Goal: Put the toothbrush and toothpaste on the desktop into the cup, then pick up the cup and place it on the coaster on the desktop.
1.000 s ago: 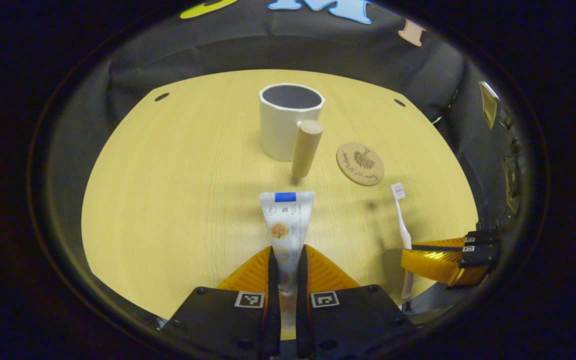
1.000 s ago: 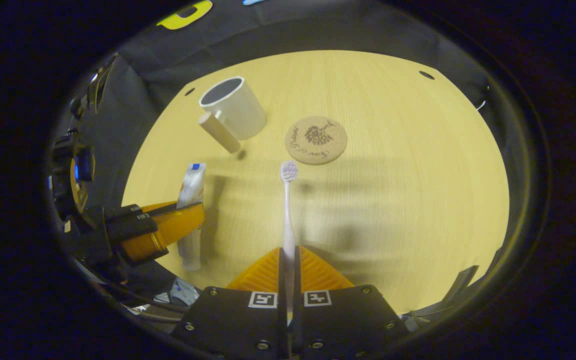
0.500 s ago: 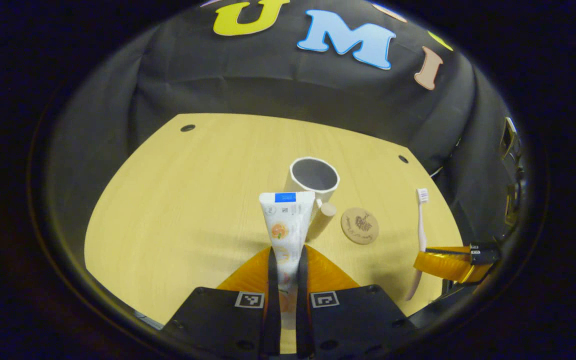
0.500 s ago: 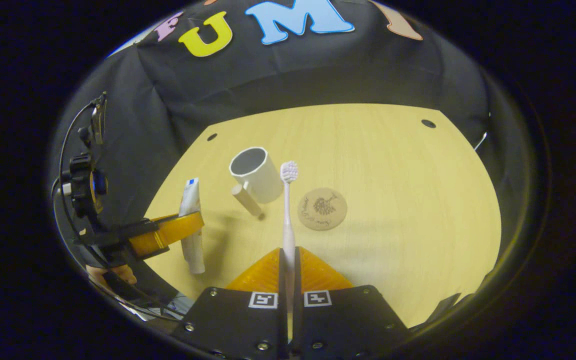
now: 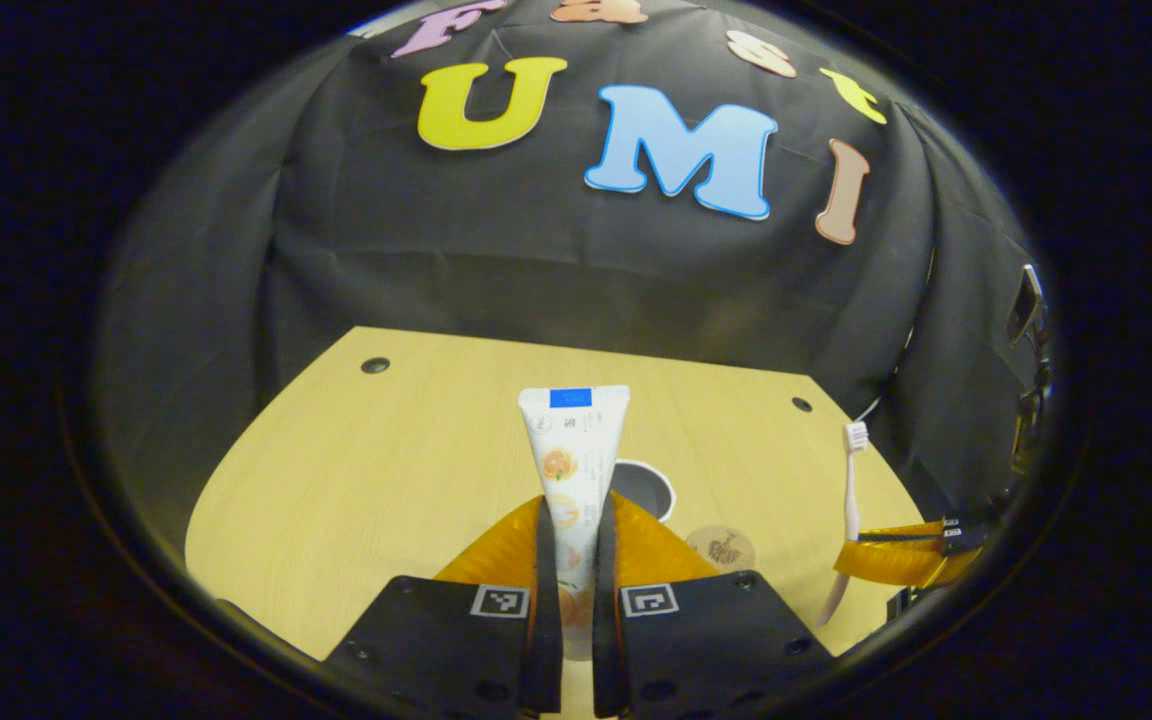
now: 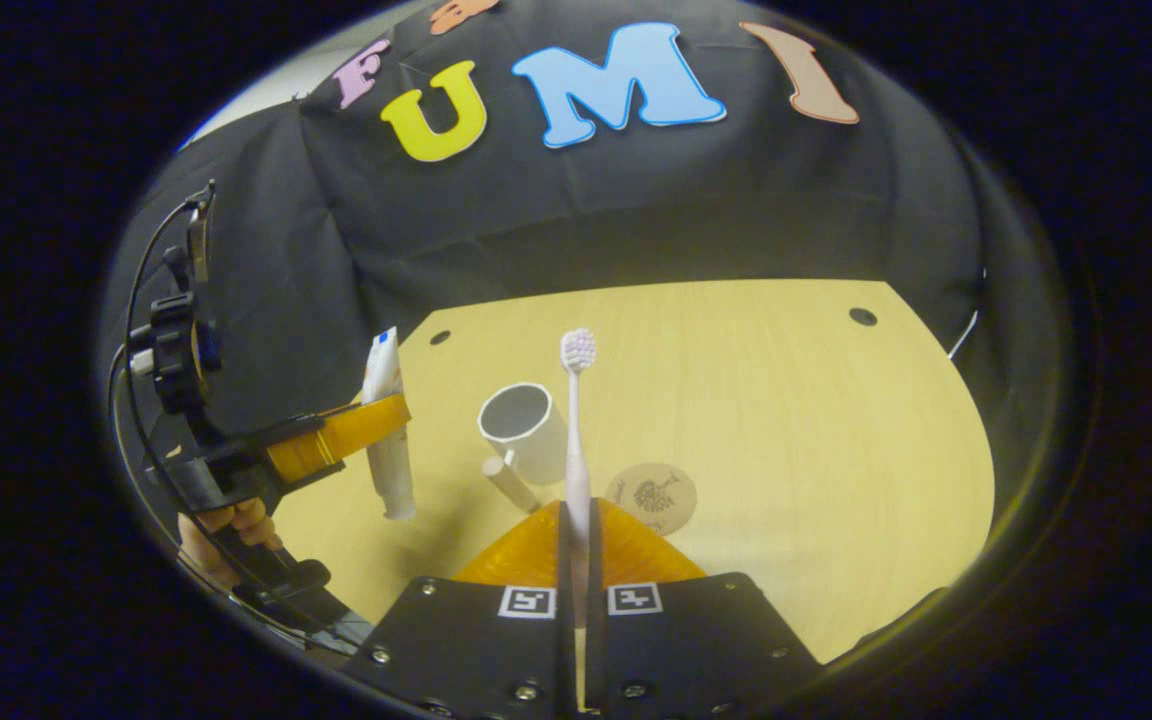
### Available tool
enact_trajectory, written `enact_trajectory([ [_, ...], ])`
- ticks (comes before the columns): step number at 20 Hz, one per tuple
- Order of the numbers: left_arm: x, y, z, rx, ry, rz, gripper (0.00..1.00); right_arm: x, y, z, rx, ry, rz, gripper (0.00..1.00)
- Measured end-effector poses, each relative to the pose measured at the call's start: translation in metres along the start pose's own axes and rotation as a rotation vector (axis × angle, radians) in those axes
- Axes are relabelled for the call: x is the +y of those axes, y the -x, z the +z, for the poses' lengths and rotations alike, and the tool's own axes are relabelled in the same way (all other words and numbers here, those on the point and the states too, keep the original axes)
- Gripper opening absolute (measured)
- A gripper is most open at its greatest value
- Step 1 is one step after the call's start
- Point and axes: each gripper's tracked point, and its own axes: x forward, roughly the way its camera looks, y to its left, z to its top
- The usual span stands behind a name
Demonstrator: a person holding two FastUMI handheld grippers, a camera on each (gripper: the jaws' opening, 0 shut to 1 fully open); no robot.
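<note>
- Left gripper view: the left gripper (image 5: 568, 560) has risen well above the bench (image 5: 386, 470) since a second ago — the cup (image 5: 642, 484) that stood large ahead now peeps out low behind the orange fingers. Its jaws are closed tight on the paste (image 5: 572, 450), which stands upright between them, crimped blue-marked end up. The coaster (image 5: 722, 547) lies just beside the cup, toward the bench's near right edge. At far right the right gripper (image 5: 901, 555) carries the brush (image 5: 850, 490), bristles up.
- Right gripper view: this gripper (image 6: 576, 560) has lifted too; its jaws are nearly together, pinching the brush (image 6: 574, 420) low on its handle, head up. The cup (image 6: 526, 430), white with a wooden peg handle, sits empty mid-bench, the coaster (image 6: 652, 497) just beside it and bare. The left gripper (image 6: 336, 448) holds the paste (image 6: 386, 430) above the bench's left edge.
- Judgement: both items are off the bench and held high — the drop into the cup looks next, and each needs tipping downward first.
</note>
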Motion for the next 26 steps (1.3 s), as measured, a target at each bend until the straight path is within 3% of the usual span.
enact_trajectory([
  [5, -0.013, -0.018, 0.036, -0.134, -0.005, -0.059, 0.19, 0.005, -0.002, 0.028, -0.092, -0.008, 0.009, 0.05],
  [13, -0.037, -0.062, 0.070, -0.254, 0.020, -0.138, 0.19, -0.003, -0.002, 0.053, -0.176, 0.010, -0.030, 0.05],
  [22, -0.045, -0.112, 0.027, -0.155, 0.000, -0.164, 0.19, -0.002, -0.022, 0.071, -0.183, -0.014, -0.024, 0.04],
  [26, -0.046, -0.120, 0.003, -0.074, -0.020, -0.160, 0.28, 0.008, -0.031, 0.072, -0.169, -0.003, -0.008, 0.04],
])
